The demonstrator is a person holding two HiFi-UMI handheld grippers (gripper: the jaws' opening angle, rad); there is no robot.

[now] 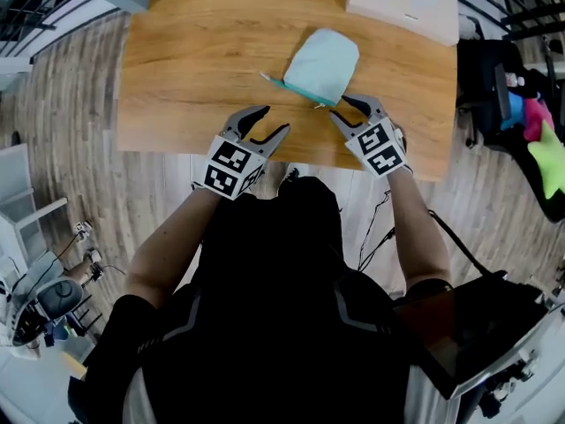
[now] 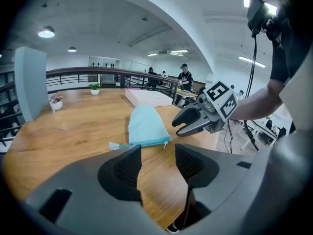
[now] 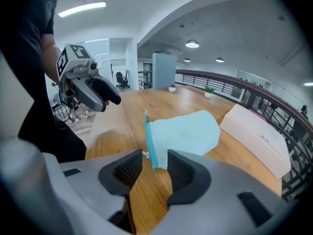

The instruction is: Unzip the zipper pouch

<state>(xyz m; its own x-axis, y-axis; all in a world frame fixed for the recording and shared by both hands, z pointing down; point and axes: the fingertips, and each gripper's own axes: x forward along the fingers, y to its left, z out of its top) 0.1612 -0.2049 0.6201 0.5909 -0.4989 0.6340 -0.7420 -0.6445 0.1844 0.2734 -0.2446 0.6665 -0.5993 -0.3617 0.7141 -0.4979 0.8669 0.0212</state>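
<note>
A light blue zipper pouch lies flat on the wooden table, its teal zipper along the near edge. The small zipper pull sticks out at the zipper's right end. My right gripper is open just beside that end. In the right gripper view the pull sits right ahead of the gap between the jaws, with the pads apart from it. My left gripper is open and empty near the table's front edge, short of the pouch.
A white flat box lies at the table's far right, behind the pouch. A grey upright panel and a small potted flower stand at the far left corner. The table's front edge runs just below both grippers.
</note>
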